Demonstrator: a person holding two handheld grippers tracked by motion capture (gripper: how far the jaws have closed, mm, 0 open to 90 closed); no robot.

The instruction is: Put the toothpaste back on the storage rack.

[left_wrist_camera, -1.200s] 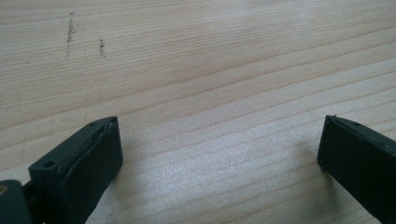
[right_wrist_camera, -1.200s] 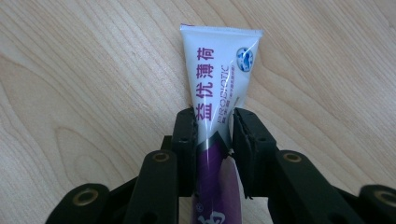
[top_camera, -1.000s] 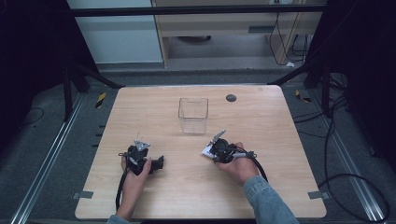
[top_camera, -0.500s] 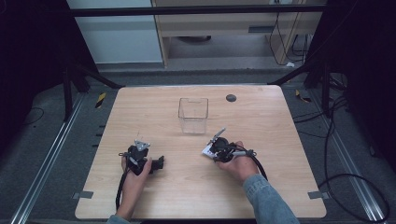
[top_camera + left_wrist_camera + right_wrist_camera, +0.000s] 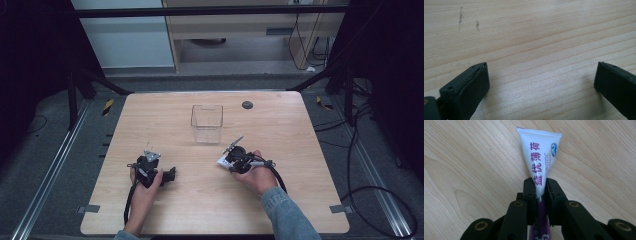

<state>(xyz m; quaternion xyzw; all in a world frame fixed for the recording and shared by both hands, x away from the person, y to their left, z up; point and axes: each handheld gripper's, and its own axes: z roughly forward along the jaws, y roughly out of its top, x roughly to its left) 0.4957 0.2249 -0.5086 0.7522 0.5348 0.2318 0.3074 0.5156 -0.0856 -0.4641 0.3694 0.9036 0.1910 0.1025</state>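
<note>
Near the table's middle, the right gripper [image 5: 540, 188] pinches a white and purple toothpaste tube [image 5: 539, 157], its flat crimped end pointing away. Lifting it squarely should keep the soft, smooth plastic from slipping toward the clear square container [image 5: 206, 123] farther off. Left gripper [image 5: 541, 80] rests wide apart, empty, over pale grained wood.
</note>
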